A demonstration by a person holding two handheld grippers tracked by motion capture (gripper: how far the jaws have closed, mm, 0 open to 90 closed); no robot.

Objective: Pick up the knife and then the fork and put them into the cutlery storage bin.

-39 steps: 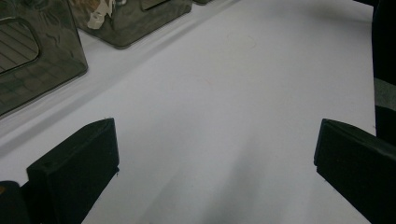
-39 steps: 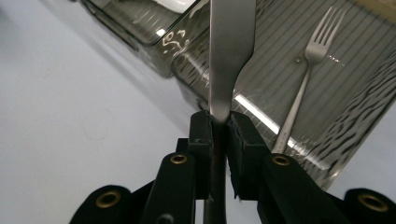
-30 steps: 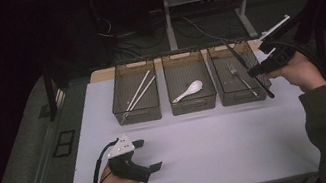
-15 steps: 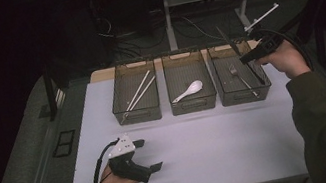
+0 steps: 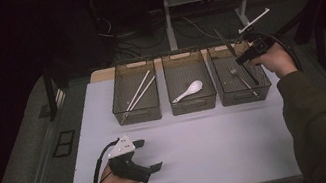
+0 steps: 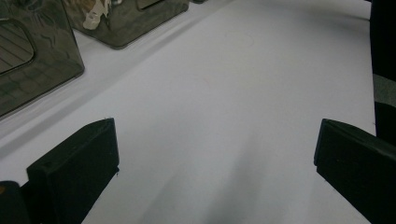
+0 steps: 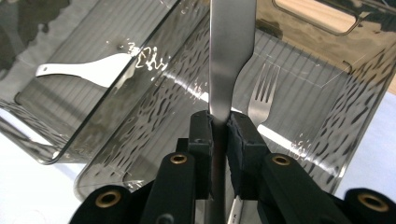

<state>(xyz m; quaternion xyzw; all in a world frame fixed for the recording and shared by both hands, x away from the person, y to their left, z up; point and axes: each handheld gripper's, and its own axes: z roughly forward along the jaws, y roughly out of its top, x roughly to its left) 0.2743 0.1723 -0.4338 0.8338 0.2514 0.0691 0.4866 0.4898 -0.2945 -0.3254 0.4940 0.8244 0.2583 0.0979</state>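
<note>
- Three smoked bins stand in a row at the far side of the white table [image 5: 212,154]; your right gripper [image 5: 251,49] hangs over the right bin [image 5: 244,96], clamped on a knife [image 7: 229,51].
- Right gripper view: the jaws pinch the knife low on its flat steel, pads pressed on both faces, blade running straight up and away from the camera along the gripper's own axis.
- Key relation: the knife's long axis. In the high view it slants up and away to the left from the gripper, its tip above the bin's far rim, while the bin's long side runs away from you. Judgement: you need to swing the blade down to lie lengthwise before letting go, or it will bridge the rim.
- A fork [image 7: 259,95] already lies on that bin's floor, tines toward the far wall, just beside the line of the knife. Expect contact; set the knife down next to it.
- Your left gripper [image 5: 144,162] rests on the near left of the table, jaws spread wide, nothing between them, well apart from the bins. The right hand is the only one placed for this move.
- View difference: the right gripper view gives the grip and the fork under it; the high view gives the tilt and the whole row, chopsticks [image 5: 138,92] in the left bin [image 5: 138,115], white spoon [image 5: 188,90] in the middle bin [image 5: 194,105].
- Left gripper view: bare tabletop, two bin walls at upper left.
</note>
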